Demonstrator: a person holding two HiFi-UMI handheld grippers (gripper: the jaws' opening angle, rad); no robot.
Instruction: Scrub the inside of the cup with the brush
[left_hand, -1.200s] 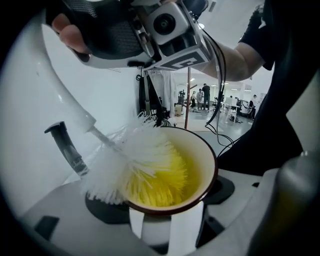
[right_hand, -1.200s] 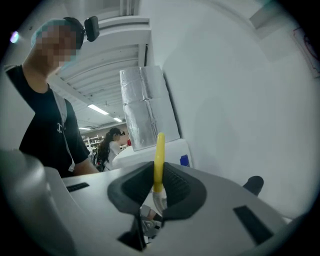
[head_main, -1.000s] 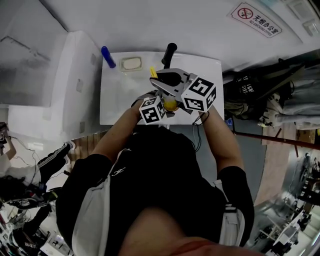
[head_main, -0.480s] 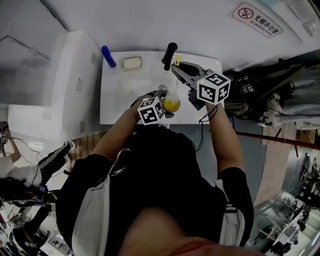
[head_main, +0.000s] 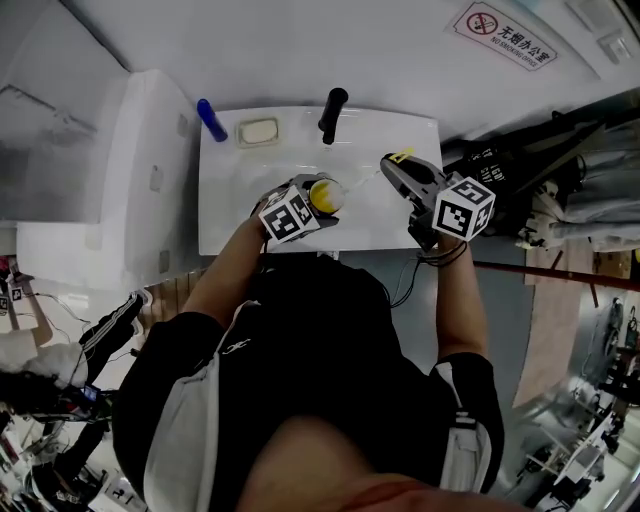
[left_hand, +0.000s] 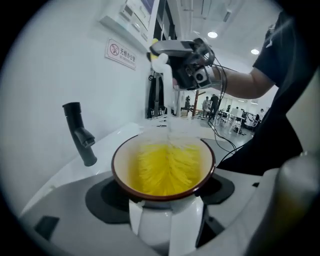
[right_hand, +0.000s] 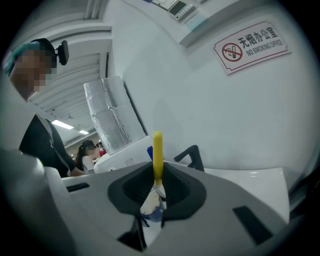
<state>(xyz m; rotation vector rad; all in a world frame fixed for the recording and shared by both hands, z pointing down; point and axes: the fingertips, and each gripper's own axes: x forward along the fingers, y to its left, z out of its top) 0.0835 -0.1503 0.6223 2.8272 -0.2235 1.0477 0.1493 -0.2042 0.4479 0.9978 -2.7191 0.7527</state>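
The cup (head_main: 325, 195) is white with a brown rim and a yellow inside, and it lies tilted on its side over the white sink top (head_main: 235, 215). My left gripper (head_main: 310, 208) is shut on the cup's base (left_hand: 167, 222). Yellow brush bristles (left_hand: 167, 167) fill the inside of the cup (left_hand: 165, 150). The pale brush stem (head_main: 365, 180) runs right to my right gripper (head_main: 395, 165), which is shut on the handle. In the right gripper view the yellow handle end (right_hand: 157, 152) sticks up from between the jaws of that gripper (right_hand: 152, 207). The left gripper view shows the right gripper (left_hand: 182, 55) above and beyond the cup.
A black faucet (head_main: 333, 113) stands at the back of the sink, just beyond the cup. A soap dish (head_main: 258, 131) and a blue object (head_main: 212, 119) lie at the back left. A wall with a no-smoking sign (head_main: 505, 42) is behind. A white cabinet (head_main: 100, 180) stands to the left.
My right gripper has swung from above the cup out to the right, drawing the brush handle with it. The left gripper and cup shifted slightly back and left, with the cup's mouth now facing right.
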